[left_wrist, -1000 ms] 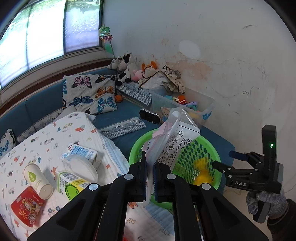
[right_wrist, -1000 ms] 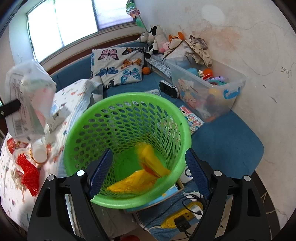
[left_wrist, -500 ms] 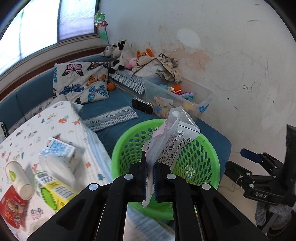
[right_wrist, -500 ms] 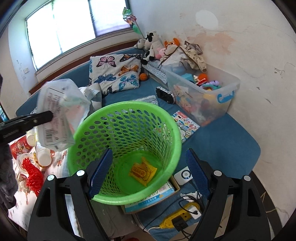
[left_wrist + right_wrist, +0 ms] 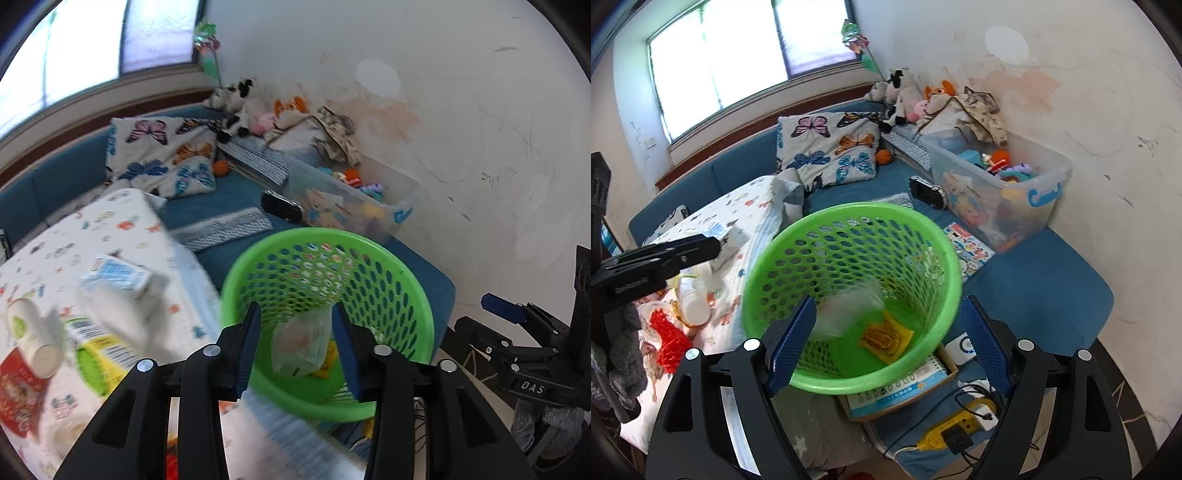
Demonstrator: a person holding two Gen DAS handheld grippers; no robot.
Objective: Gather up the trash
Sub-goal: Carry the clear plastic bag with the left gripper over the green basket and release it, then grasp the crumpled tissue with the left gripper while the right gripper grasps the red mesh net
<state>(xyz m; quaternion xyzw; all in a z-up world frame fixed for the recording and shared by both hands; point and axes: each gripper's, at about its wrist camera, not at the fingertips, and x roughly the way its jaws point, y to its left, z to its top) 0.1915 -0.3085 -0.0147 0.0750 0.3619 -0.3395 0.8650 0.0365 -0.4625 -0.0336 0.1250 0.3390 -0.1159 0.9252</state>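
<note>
Both wrist cameras look steeply down, close over the shared green basket, from opposite sides.

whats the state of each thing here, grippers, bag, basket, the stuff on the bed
left gripper: jaws opening, nothing pinched
right gripper: open, empty
plastic bag: released, blurred, dropping into the basket
green basket: upright, tilted toward camera
yellow wrapper: flat on the basket bottom
milk carton: lying on the bed
white bottle: lying on its side
toy bin: open, full
</note>
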